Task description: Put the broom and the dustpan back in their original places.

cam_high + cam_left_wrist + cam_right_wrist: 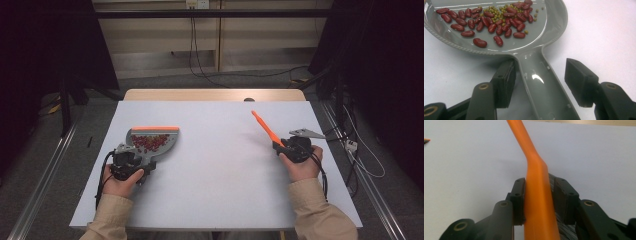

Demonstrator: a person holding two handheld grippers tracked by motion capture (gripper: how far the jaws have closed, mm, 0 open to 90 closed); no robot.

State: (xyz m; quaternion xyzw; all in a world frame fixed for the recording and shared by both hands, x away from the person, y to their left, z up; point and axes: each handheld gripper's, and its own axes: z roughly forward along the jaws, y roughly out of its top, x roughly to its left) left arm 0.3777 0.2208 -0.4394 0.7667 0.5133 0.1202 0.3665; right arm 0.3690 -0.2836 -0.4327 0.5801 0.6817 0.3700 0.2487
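Observation:
A grey dustpan (172, 141) with an orange front lip lies on the left of the white table (215, 170). It holds several red beans (491, 25) and small green ones. Its handle (541, 87) runs between the jaws of my left gripper (144, 160) (541, 67), which stands open. One pad is close to the handle and the other is well off it. On the right, my right gripper (278, 145) (539, 182) is shut on the head of an orange brush (265, 127) (536, 170). One pad lies on the orange back and the other against the dark bristles. The brush handle points away to the upper left.
The white board rests on a wooden table (215, 95) whose far edge shows behind it. Metal rails (45, 170) run along the floor on both sides. Cables (350, 145) trail past the right edge.

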